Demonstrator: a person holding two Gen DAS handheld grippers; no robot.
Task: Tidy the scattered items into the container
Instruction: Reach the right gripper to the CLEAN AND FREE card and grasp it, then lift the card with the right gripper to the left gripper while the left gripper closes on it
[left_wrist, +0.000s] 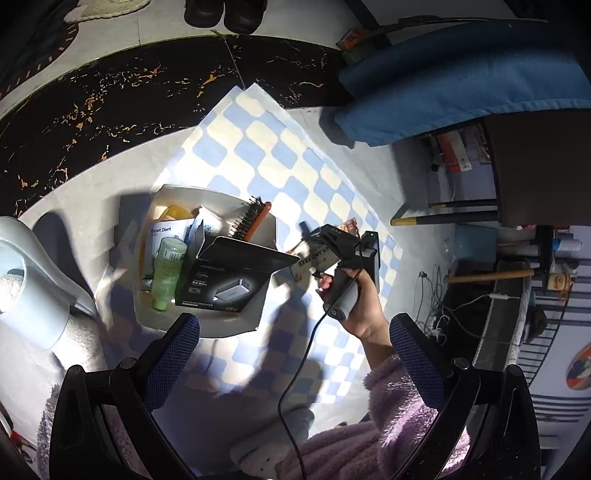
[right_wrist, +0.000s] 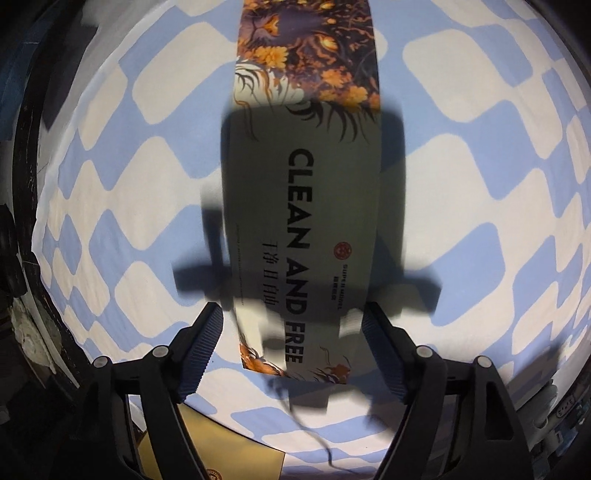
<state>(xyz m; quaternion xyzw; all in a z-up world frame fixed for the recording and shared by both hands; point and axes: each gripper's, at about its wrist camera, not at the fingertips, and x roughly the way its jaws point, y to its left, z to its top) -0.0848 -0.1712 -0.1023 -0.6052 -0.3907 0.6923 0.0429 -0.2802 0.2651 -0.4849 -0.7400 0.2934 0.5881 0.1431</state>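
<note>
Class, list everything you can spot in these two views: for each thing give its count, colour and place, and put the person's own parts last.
Container: one, white, on the checked cloth.
Checked cloth: one, blue and cream, spread on the floor.
Bottle: one, green, in the container.
Charger box: one, black, lid open, in the container.
Hairbrush: one, orange with dark bristles, at the container's far rim.
Packet: one, pale with orange flowers, flat on the cloth.
Left claw: open, above the cloth.
Right claw: open, astride the packet's near end.
Hand: one, holding the right claw.

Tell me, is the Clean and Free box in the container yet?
No. The box lies flat on the checkered cloth, outside the container.
</note>
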